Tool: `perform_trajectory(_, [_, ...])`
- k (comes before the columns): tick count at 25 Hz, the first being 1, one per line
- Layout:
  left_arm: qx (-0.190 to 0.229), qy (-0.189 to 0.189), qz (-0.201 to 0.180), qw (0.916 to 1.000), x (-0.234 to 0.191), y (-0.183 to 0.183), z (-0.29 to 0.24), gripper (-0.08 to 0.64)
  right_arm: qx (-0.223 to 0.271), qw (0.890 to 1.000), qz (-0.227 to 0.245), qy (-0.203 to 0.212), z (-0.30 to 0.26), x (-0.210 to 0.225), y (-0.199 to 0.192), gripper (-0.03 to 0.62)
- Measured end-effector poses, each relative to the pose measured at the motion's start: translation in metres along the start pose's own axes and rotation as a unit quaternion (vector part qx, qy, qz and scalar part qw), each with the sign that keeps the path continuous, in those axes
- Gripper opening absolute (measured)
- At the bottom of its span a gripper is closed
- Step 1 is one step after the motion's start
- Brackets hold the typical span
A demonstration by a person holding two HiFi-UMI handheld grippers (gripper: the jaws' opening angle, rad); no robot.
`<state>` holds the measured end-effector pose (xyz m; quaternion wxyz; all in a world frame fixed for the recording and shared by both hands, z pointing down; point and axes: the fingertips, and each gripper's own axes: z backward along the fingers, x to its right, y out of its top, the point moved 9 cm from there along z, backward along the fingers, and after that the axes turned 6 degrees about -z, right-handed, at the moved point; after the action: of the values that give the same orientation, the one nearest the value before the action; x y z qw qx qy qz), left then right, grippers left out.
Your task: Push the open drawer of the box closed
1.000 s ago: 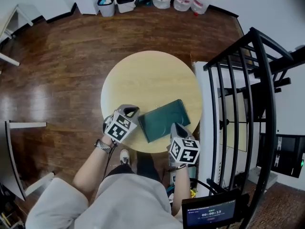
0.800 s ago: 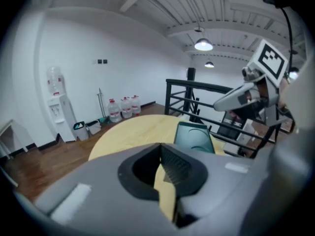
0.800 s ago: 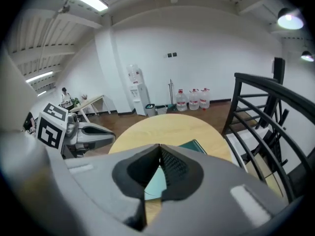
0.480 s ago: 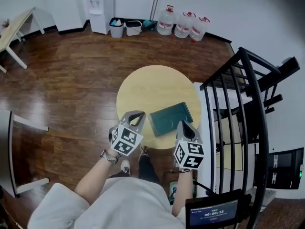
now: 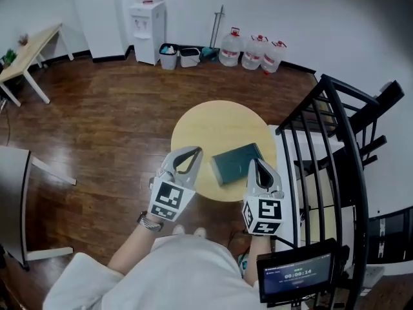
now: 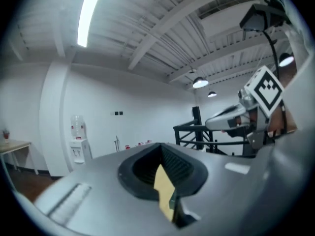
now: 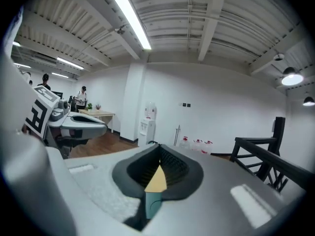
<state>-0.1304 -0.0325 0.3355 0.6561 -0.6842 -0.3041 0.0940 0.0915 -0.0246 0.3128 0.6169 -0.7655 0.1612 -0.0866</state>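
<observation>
A dark green flat box [image 5: 236, 163] lies on the round pale wooden table [image 5: 213, 124], near its front right edge. I cannot tell from here whether its drawer stands out. Both grippers are held up above the table's near edge, apart from the box. My left gripper [image 5: 193, 151] is shut and empty, left of the box. My right gripper [image 5: 253, 163] is shut and empty, over the box's right end. In the left gripper view the shut jaws [image 6: 161, 146] fill the picture, and a sliver of table [image 6: 162, 186] shows through them. The right gripper view [image 7: 159, 146] shows table and green box [image 7: 152, 204] through the gap.
A black metal railing [image 5: 329, 147] stands close on the right of the table. A water cooler [image 5: 147, 24], bins and water bottles [image 5: 257, 51] line the far wall. A desk [image 5: 29, 51] is at far left. A small screen [image 5: 298, 278] sits at lower right.
The view has pulled up and back, so table and box look smaller. Both grippers have lifted off the table's near edge and away from the box, still shut.
</observation>
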Motion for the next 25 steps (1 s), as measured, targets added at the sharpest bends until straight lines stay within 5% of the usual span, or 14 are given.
perform_trajectory(5, [0.043,0.025,-0.044,0.9978,0.0,0.028,0.01,0.008,0.02,1.0,-0.009,0.003,0.013,0.009,0.011,0.003])
perform_trajectory(11, [0.045,0.022,-0.016,0.9986,0.025,0.024,0.024,0.008,0.032,0.999,0.033,-0.015,0.036,0.011,0.016,0.003])
perform_trajectory(25, [0.051,0.009,-0.038,0.9979,0.016,0.03,0.072,0.008,0.03,0.998,0.007,-0.059,0.078,-0.016,0.015,0.003])
